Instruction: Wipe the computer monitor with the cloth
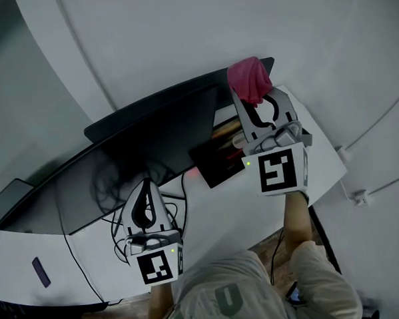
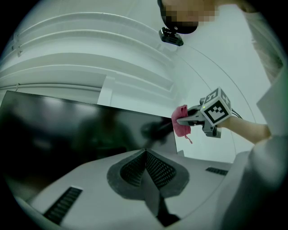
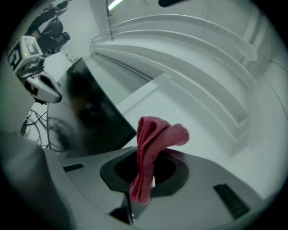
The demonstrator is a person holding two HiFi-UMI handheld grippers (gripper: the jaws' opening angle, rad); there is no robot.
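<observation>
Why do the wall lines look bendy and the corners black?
Left gripper view: the wide-angle lens curves the wall mouldings and blackens the corners. Right gripper view: same bending; the cloth is sharp, the monitor blurry. Head view: dim, the monitor shows faint reflections.

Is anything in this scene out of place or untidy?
Only the cables look untidy, tangled on the desk before the monitor. The cloth sits properly in the right gripper.

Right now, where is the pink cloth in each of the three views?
Head view: cloth upper right of centre, at the monitor's right end.
Left gripper view: cloth right of centre, beside the monitor's right edge.
Right gripper view: cloth at centre, between the jaws.
Shared landmark: the monitor.
</observation>
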